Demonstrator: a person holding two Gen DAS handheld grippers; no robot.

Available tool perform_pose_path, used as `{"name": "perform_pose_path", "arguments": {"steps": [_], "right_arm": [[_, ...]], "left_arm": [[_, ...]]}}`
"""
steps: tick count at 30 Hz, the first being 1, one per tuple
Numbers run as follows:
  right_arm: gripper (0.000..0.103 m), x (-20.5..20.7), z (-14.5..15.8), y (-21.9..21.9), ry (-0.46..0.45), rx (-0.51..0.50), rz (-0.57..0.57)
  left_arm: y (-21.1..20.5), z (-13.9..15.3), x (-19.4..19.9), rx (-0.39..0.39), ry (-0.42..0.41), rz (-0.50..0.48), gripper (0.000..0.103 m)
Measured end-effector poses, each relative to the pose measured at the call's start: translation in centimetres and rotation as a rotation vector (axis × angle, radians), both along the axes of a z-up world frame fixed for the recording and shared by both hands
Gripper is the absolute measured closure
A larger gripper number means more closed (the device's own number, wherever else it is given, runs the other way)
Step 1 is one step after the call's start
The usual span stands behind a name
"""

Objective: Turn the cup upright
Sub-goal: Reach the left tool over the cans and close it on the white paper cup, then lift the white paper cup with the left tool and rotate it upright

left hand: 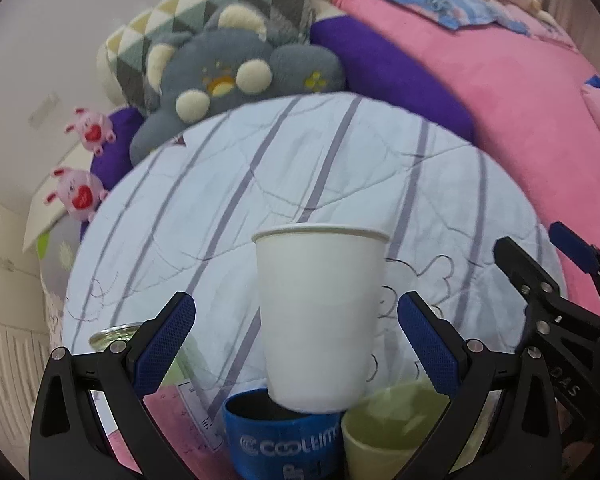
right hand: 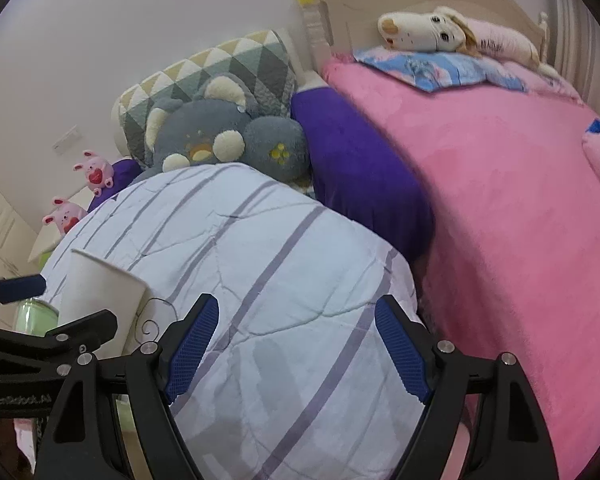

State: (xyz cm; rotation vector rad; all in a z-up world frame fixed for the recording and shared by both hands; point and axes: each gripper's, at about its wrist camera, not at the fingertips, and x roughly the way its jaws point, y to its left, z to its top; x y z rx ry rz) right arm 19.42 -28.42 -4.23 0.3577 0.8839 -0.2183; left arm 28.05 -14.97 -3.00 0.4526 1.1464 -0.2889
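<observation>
While upright, white cup (left hand: 320, 316) stands between left claw (left hand: 296, 340) — spread wide.

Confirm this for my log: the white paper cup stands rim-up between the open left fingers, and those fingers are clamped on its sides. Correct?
Not quite. In the left wrist view the white paper cup stands rim-up between the left gripper fingers, but they are open, with a gap each side, not clamped.

striped quilt (right hand: 260, 264), grey plush (left hand: 236, 80), pink blanket (right hand: 512, 200), blue cup (left hand: 284, 436) beside green cup (left hand: 384, 432)
</observation>
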Motion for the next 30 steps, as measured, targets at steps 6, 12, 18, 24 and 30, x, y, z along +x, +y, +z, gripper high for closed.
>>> {"name": "perform_pose_path", "arguments": {"steps": [6, 12, 18, 24, 30], "right_arm": [[0.021, 0.4, -0.5, -0.3, 0.027, 0.002, -0.015], [0.021, 0.5, -0.7, -0.2, 0.042, 0.010, -0.010], [0.021, 0.5, -0.6, -0.2, 0.043, 0.013, -0.012], [0.021, 0.6, -0.5, -0.1, 0.042, 0.007, -0.012], [0.021, 0.5, -0.3, 0.2, 0.039, -0.001, -0.009]], "left_arm": [[-0.4, -2.2, 1.1, 0.072, 0.062, 0.016, 0.018], [-0.7, -2.8, 0.5, 0.102, 0.079, 0.008, 0.038], [-0.5, -1.9, 0.5, 0.079, 0.062, 0.017, 0.038], [-0.1, -1.1, 0.5, 0.053, 0.050, 0.019, 0.038], [-0.1, -0.1, 0.6, 0.024, 0.016, 0.022, 0.038]]}}
